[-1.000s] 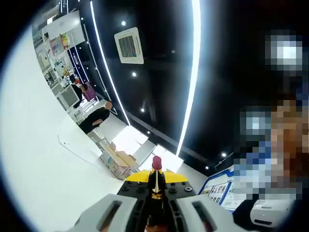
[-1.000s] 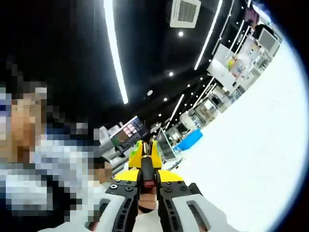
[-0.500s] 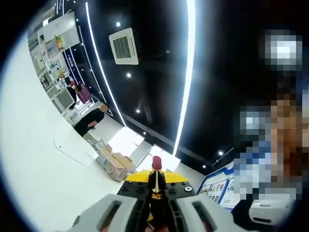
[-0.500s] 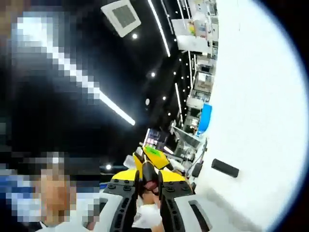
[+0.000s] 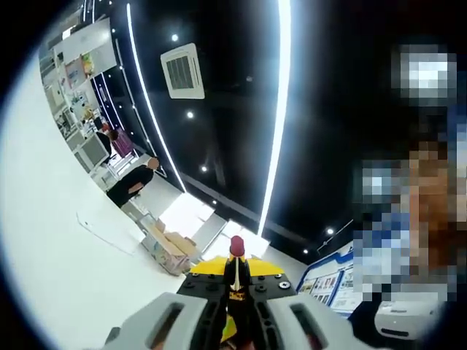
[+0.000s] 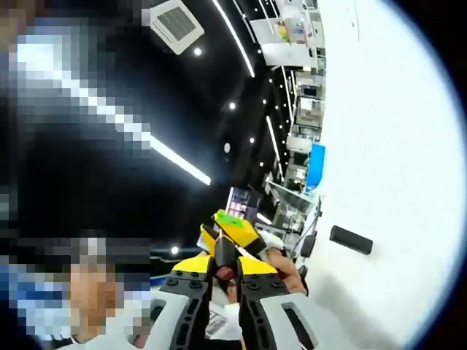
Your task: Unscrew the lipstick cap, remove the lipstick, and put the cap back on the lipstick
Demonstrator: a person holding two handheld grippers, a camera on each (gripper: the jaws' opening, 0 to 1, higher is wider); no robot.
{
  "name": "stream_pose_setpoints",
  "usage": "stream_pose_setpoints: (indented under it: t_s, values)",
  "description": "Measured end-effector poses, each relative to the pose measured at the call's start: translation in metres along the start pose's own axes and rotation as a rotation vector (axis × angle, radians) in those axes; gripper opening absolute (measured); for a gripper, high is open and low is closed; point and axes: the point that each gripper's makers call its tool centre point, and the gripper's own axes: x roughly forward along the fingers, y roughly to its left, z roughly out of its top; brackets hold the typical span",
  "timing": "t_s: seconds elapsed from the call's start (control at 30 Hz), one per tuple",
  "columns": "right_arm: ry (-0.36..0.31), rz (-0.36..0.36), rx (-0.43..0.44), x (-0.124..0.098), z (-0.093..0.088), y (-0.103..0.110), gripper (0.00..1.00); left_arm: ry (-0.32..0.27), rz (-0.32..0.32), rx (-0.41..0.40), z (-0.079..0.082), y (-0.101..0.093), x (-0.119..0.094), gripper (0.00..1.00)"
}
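In the left gripper view my left gripper (image 5: 236, 270) is shut on the lipstick (image 5: 236, 248). Its black body stands upright between the yellow jaw tips, with the red tip bare above them. In the right gripper view my right gripper (image 6: 224, 270) is shut on a short black tube with a red spot, which looks like the lipstick cap (image 6: 222, 254). Just beyond the cap is a yellow gripper part with a green patch (image 6: 235, 223), and a hand (image 6: 282, 264) beside it. Both views point up at a dark ceiling.
A white surface (image 5: 51, 248) runs along the left of the left gripper view, with a thin line on it. It also lies on the right (image 6: 394, 168) of the right gripper view, where it carries a small black block (image 6: 351, 239). People (image 5: 130, 182) and shelves stand far off.
The right gripper view has rolled sharply, and the white surface now lies along its right side. The yellow and green part sits closer to the cap. The left gripper view has barely shifted.
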Motion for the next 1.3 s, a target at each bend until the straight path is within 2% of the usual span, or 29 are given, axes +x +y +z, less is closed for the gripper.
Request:
stream_pose_setpoints:
  t_s: [0.13, 0.27, 0.33, 0.47, 0.63, 0.73, 0.8, 0.9, 0.93, 1.07, 1.23, 1.3]
  values:
    - [-0.005, -0.017, -0.130, 0.001, 0.001, -0.001, 0.12, -0.002, 0.006, -0.005, 0.000, 0.002, 0.000, 0.09]
    - [0.003, -0.060, -0.314, 0.001, 0.001, -0.004, 0.12, 0.000, 0.021, -0.019, -0.001, 0.006, -0.001, 0.09]
    - [0.015, -0.087, -0.426, 0.001, 0.000, -0.004, 0.12, 0.001, 0.027, -0.021, -0.001, 0.007, -0.002, 0.09]
    - [0.056, -0.148, -0.731, 0.002, -0.001, -0.005, 0.11, 0.001, 0.040, -0.028, 0.000, 0.012, -0.003, 0.09]
    - [0.094, -0.166, -0.935, 0.001, -0.002, -0.005, 0.11, 0.002, 0.040, -0.021, -0.001, 0.011, -0.002, 0.09]
    - [0.125, -0.212, -1.046, 0.000, -0.002, -0.008, 0.11, 0.003, 0.054, -0.029, -0.002, 0.015, -0.003, 0.09]
    - [0.152, -0.251, -1.144, 0.000, -0.003, -0.008, 0.11, 0.001, 0.063, -0.041, -0.002, 0.018, -0.004, 0.09]
    - [0.205, -0.300, -1.337, 0.000, 0.011, -0.010, 0.11, -0.004, 0.062, -0.043, -0.001, 0.016, -0.004, 0.09]
    - [0.215, -0.308, -1.374, 0.000, 0.012, -0.011, 0.11, -0.004, 0.060, -0.040, 0.000, 0.016, -0.004, 0.09]
    - [0.227, -0.325, -1.428, -0.002, 0.019, -0.013, 0.11, -0.005, 0.061, -0.042, -0.001, 0.016, -0.004, 0.09]
    - [0.294, -0.388, -1.623, -0.003, 0.022, -0.018, 0.11, -0.004, 0.070, -0.048, -0.002, 0.018, -0.005, 0.09]
    - [0.296, -0.389, -1.608, -0.004, 0.022, -0.019, 0.11, -0.002, 0.074, -0.048, -0.002, 0.019, -0.005, 0.09]
